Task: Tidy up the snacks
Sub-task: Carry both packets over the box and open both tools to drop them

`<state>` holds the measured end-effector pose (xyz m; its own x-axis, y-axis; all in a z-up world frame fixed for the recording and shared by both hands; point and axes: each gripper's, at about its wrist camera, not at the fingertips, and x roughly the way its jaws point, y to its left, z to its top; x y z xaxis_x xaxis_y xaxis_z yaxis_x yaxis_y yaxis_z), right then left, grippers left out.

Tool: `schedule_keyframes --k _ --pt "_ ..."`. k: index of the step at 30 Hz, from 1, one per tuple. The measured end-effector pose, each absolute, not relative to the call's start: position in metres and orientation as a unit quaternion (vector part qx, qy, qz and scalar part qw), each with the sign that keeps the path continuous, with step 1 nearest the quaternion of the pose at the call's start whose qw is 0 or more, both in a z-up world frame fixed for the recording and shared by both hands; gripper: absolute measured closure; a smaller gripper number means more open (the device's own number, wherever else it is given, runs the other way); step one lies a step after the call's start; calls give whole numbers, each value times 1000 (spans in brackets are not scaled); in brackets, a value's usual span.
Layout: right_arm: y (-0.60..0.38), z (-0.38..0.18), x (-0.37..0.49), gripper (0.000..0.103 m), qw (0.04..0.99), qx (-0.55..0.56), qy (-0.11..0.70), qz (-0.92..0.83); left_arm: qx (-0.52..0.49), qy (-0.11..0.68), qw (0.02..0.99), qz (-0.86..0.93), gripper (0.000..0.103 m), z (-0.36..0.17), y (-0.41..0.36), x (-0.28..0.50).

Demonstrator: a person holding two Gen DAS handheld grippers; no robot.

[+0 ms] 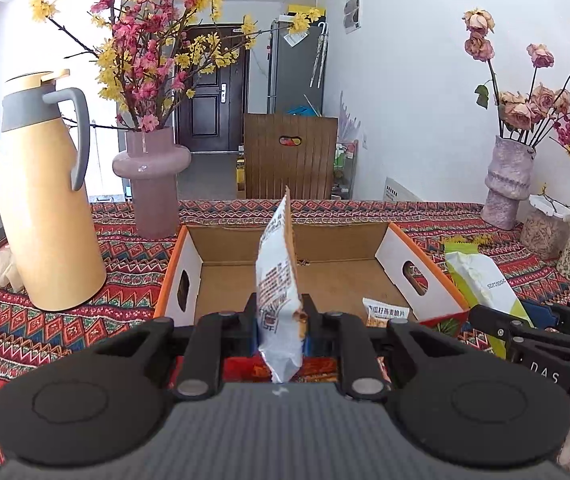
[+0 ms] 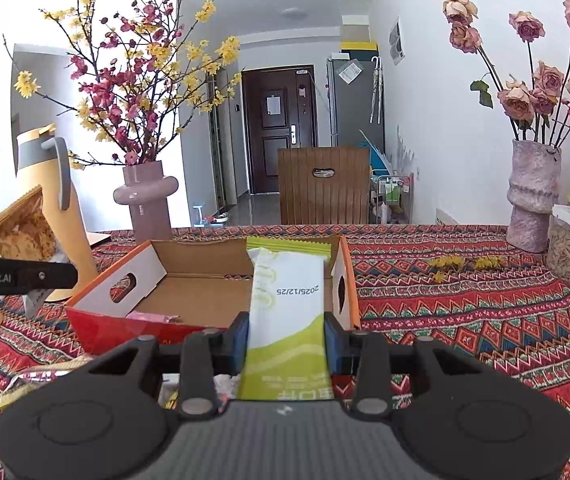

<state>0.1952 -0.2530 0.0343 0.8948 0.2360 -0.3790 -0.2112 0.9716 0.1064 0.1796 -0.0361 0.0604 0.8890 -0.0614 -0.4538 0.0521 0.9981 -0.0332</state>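
Both hands are carrying a snack toward the open orange-and-white cardboard box point(image 1: 413, 276) with oval hand-holes in its end walls, so the step in hand is the delivery, not the pickup. The left gripper point(image 1: 281, 326) has its fingers pressed tight on a thin white-and-orange snack packet point(image 1: 279, 280), which stands on edge between them and rises up past their tips, in front of the box's near rim. The right gripper point(image 2: 287, 338) pinches a flat white-and-green wrapped bar point(image 2: 287, 292) across its width; the bar lies face-up between the fingers and reaches beyond them over the box opening (its printed date reads upside down).

Ahead of the left fingers, on the box floor, a small white-and-yellow snack sachet point(image 1: 386, 312) already lies near the right end wall. In the right view a pink wrapper point(image 2: 153, 317) rests inside too.

The box sits on the red patterned tabletop point(image 2: 465, 312), beyond both sets of fingers. By my reading, the next move calls for carrying each packet past the near rim, lowering it toward the bare cardboard floor, and only then spreading the fingers. The upright packet may topple when let go.
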Motion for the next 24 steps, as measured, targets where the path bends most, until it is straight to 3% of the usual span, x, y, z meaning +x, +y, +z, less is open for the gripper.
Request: schedule_keyframes --k 14,24 --pt "-228 51 277 67 974 12 188 126 -35 238 971 7 84 55 -19 254" --pt "-221 26 308 66 968 18 213 131 -56 268 961 30 84 22 0 283"
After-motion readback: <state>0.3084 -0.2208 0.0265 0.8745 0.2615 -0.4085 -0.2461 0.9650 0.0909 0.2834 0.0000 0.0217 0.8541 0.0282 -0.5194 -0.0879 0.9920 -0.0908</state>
